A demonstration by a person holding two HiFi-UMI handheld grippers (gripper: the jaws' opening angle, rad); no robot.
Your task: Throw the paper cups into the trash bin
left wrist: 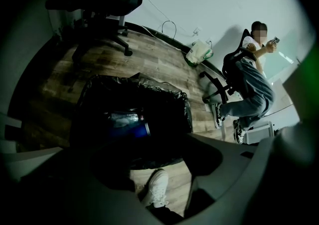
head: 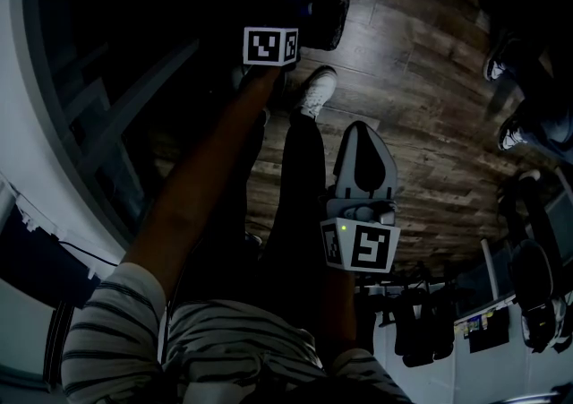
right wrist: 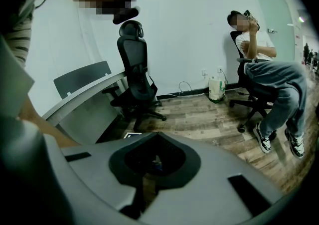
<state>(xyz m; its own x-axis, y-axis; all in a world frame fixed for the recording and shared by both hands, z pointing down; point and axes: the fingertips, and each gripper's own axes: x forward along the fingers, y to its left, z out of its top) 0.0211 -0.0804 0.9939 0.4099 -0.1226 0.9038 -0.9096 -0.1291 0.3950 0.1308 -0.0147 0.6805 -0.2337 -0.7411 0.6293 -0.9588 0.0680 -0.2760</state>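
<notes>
The trash bin (left wrist: 164, 100), lined with a black bag, stands on the wood floor right under my left gripper (left wrist: 162, 171). Its jaws stand apart with nothing between them; my white shoe (left wrist: 155, 189) shows through the gap. Inside the bin lie a blue thing (left wrist: 130, 130) and a pale clear one; no paper cup can be made out. In the head view the bin (head: 324, 1) is dark at the top, with the left gripper (head: 300, 15) stretched out over it. My right gripper (head: 363, 135) hangs lower by my leg, its grey jaws pressed together and empty (right wrist: 158, 138).
A curved white desk (head: 27, 151) runs along my left. Black office chairs (right wrist: 134, 77) stand near it. A person sits on a chair (right wrist: 271, 84) to the right, feet out on the floor. A white bag (right wrist: 217, 89) leans against the wall.
</notes>
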